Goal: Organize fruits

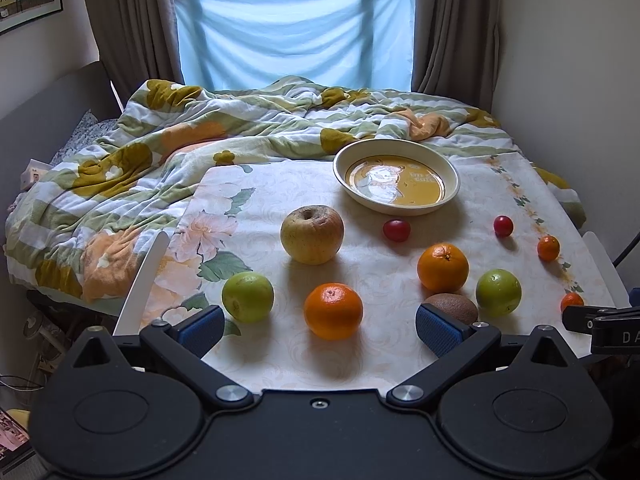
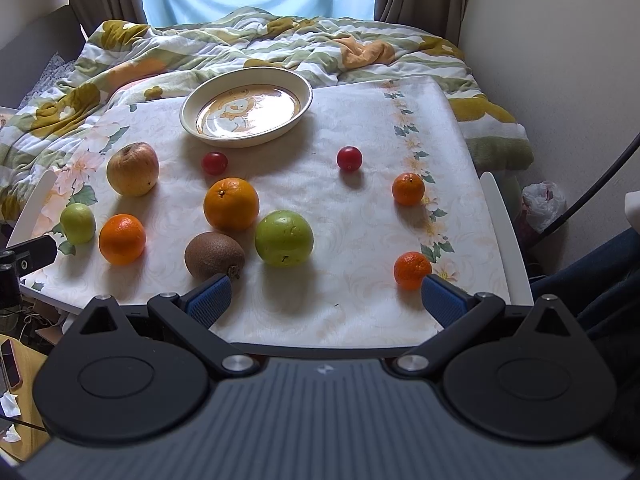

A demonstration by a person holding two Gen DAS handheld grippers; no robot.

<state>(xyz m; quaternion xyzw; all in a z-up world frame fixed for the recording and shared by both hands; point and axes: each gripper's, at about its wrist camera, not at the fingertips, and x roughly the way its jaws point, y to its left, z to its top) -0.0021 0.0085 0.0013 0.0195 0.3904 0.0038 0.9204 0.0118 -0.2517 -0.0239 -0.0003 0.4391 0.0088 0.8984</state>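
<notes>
Orange, green, red: all the fruit sits loose on the floral-cloth surface (image 2: 360, 120), nothing in the dish (image 2: 246, 114) yet, so I'd say you're at the very start, pre-first-pick.

Both claws are spread wide w/ nothing between the pads: left claw (image 1: 320, 330) hangs over the near edge, right claw (image 2: 326, 300) likewise, further toward the right side.

Layout: dish at the far edge, roughly mid. Yellowish apple (image 2: 133, 169) toward the far left. Small green fruit (image 2: 77, 223) and an orange (image 2: 122, 239) at the near left. Bigger orange (image 2: 231, 203) centre, w/ the kiwi (image 2: 214, 255) and large green apple (image 2: 284, 238) just in front of it; kiwi and apple are close, can't tell if touching. Two cherry tomatoes (image 2: 349, 158) lie just in front of the dish, well apart from each other. Two mandarins along the right edge, the nearer mandarin (image 2: 412, 270) right by your right claw's right pad.

Next move, my guess: left claw takes the orange (image 1: 333, 311) straight ahead of it, already centred btw the pads. Go fwd and down, close around the widest part, lift clear before carrying it to the dish. Round fruit rolls, so don't nudge it on approach. On the right, the kiwi sits beside the left pad; shift sideways to centre on it first.
</notes>
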